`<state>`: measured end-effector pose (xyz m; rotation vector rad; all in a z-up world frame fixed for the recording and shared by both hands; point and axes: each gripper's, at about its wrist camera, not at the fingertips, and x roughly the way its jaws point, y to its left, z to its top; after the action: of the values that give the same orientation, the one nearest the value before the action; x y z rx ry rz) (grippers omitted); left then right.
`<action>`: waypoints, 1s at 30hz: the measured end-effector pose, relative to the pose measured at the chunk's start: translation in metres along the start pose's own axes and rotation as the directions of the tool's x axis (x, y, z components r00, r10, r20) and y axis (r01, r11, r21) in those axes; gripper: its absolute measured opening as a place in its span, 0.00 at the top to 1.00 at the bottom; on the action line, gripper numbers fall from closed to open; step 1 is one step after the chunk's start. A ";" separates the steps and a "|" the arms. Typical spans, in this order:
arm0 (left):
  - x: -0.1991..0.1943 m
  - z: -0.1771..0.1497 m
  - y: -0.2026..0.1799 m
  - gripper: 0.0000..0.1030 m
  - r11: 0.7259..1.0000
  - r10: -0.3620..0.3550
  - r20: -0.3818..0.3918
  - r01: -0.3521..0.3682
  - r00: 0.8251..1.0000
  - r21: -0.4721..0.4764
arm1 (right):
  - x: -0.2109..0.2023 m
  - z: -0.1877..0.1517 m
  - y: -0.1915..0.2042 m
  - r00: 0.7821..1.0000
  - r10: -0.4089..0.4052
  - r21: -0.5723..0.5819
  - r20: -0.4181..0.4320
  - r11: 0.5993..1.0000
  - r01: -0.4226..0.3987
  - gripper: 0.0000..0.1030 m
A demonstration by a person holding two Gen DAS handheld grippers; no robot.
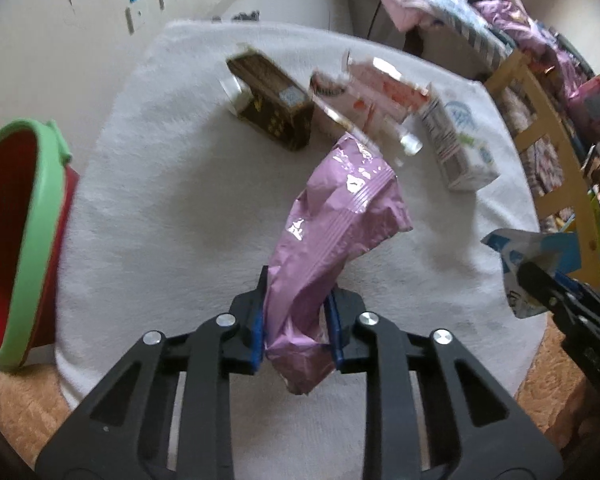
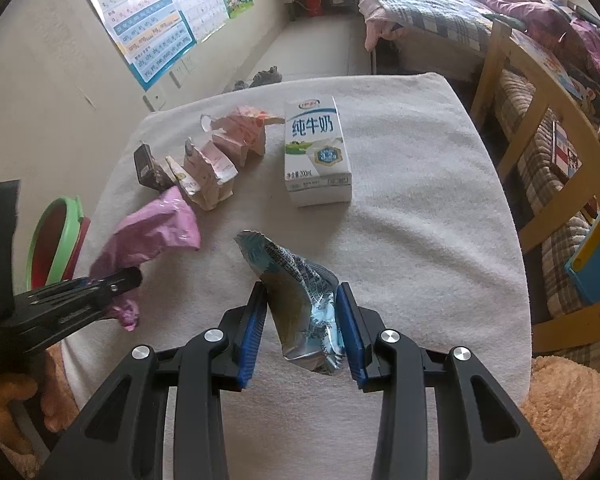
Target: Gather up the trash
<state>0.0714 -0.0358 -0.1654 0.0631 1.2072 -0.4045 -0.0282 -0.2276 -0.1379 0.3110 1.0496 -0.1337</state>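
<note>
Currently both tongs hold trash: left tongs (image 1: 298,320) clamp a pink wrapper (image 1: 340,216), right tongs (image 2: 302,324) a blue wrapper (image 2: 300,284). Next, judged: carry to the red bucket (image 1: 16,240).

A lived-in bedroom at home: a bed (image 2: 432,12) with a checked quilt and heaped bedding stands far right, children's learning posters (image 2: 148,24) hang on the far left wall, and a wooden chair (image 2: 540,128) stands right of the towel-covered table (image 2: 420,220).
</note>
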 end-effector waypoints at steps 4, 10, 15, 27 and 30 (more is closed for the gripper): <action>-0.030 -0.001 -0.001 0.77 1.000 -0.004 0.076 0.003 0.997 0.012 | -0.005 0.002 0.006 1.000 0.002 -0.011 0.015 1.000 -0.002 0.66; -0.058 0.003 -0.003 0.77 1.000 0.016 0.169 -0.019 0.986 0.018 | -0.010 0.004 0.018 1.000 -0.002 -0.043 0.029 0.999 0.003 0.66; -0.064 0.002 0.003 0.77 1.000 0.016 0.187 -0.016 0.982 -0.002 | -0.018 0.007 0.032 0.998 -0.016 -0.088 0.060 0.996 0.021 0.66; -0.084 -0.007 0.024 0.77 0.999 0.038 0.239 -0.028 0.970 -0.046 | -0.035 0.015 0.068 0.995 0.010 -0.167 0.097 0.986 0.006 0.66; -0.087 -0.007 0.032 0.77 0.998 0.044 0.245 -0.029 0.968 -0.063 | -0.041 0.018 0.078 0.994 0.019 -0.185 0.112 0.983 0.002 0.66</action>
<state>0.0499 0.0189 -0.0936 -0.0153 0.9701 -0.3338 -0.0132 -0.1609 -0.0791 0.1377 0.9403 -0.0452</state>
